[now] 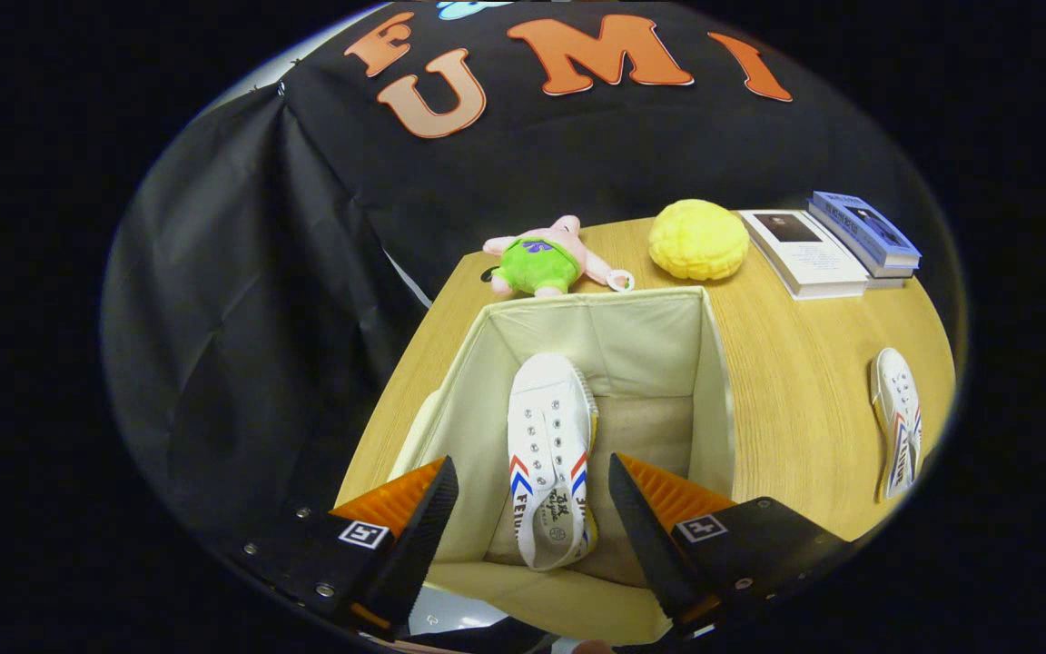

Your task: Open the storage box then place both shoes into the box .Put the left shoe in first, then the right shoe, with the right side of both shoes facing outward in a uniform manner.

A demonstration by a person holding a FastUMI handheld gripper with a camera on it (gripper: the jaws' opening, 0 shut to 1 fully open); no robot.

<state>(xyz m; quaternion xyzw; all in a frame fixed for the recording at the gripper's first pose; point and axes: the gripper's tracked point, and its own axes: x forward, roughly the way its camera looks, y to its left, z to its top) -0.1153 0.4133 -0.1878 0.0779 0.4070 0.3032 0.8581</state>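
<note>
The cream fabric storage box (714, 381) stands open on the wooden table, right below my gripper (532, 481). A white canvas shoe (548, 454) with red and blue chevrons lies on the box floor, toe pointing away from me, heel near the front wall. My fingers are spread wide above the box, one on each side of the shoe, and neither touches it. A second white shoe (897, 422) of the same kind lies on its side on the table, well to the right of the box.
Beyond the box lie a pink and green plush toy (546, 259) and a yellow round plush (697, 239). Two books (836, 243) sit at the table's (795, 391) far right corner. The table's left edge runs close beside the box.
</note>
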